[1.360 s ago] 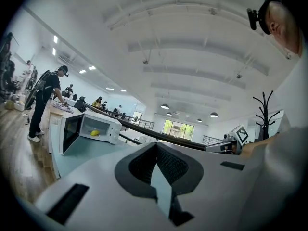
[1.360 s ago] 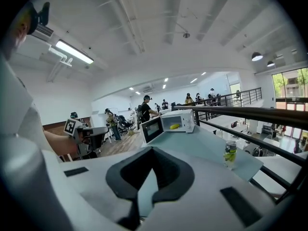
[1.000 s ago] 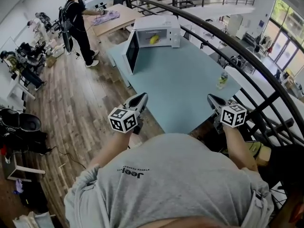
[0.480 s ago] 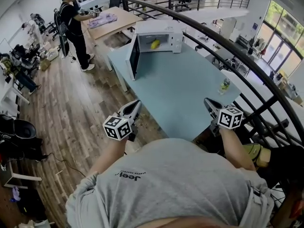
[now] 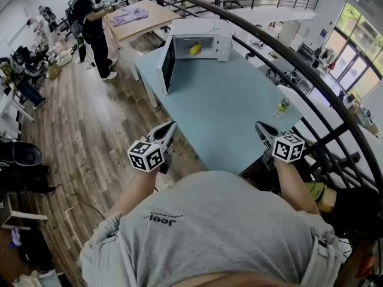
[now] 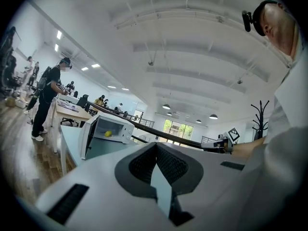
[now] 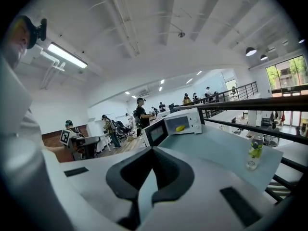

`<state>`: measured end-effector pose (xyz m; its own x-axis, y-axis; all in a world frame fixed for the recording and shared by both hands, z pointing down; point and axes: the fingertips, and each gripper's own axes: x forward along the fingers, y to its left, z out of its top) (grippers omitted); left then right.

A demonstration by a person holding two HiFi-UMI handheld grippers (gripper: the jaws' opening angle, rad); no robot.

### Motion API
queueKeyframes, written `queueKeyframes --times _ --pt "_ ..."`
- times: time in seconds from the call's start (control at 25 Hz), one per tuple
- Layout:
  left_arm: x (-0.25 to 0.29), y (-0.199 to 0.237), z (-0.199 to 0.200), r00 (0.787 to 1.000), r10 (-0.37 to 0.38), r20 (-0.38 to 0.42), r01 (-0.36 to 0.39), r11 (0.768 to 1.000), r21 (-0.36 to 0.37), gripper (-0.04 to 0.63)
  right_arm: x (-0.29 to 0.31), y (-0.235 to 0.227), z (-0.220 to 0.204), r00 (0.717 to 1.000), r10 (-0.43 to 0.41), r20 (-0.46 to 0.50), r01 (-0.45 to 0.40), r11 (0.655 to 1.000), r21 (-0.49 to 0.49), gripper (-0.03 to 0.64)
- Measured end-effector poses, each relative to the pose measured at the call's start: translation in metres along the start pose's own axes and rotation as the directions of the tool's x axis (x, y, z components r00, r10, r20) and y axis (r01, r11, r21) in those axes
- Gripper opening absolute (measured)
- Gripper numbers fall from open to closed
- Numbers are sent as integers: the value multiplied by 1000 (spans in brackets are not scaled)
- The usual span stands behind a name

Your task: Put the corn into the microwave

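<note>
The yellow corn (image 5: pixel 194 48) lies inside the white microwave (image 5: pixel 200 28) at the far end of the light blue table (image 5: pixel 227 109). The microwave door (image 5: pixel 166 64) stands swung open to the left. My left gripper (image 5: pixel 170 128) is shut and empty, held off the table's near left corner. My right gripper (image 5: pixel 261 127) is shut and empty too, at the near right edge. In the left gripper view the corn (image 6: pixel 109 134) shows far off, past the shut left gripper (image 6: pixel 156 146). The right gripper view has the corn (image 7: pixel 180 128) beyond the shut right gripper (image 7: pixel 154 151).
A small drink bottle (image 5: pixel 280 105) stands at the table's right edge, and the bottle (image 7: pixel 254 152) appears again in the right gripper view. A dark curved railing (image 5: pixel 311 70) runs behind the table. A person in black (image 5: pixel 90 23) stands at another table far left. Wooden floor lies left.
Both grippers have drawn back a little from the table towards the person holding them, and both stay shut. The corn and the open microwave door have not moved.
</note>
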<state>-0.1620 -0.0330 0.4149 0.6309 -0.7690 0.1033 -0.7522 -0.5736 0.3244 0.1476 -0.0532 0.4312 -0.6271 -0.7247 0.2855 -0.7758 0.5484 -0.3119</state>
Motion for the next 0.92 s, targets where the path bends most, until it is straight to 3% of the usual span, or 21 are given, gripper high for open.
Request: queueKeyframes --times 0.92 --pt "2 -8 -1 1000 8 -1 -8 1000 6 18 -8 -3 -1 1000 6 -20 -7 1000 -26 17"
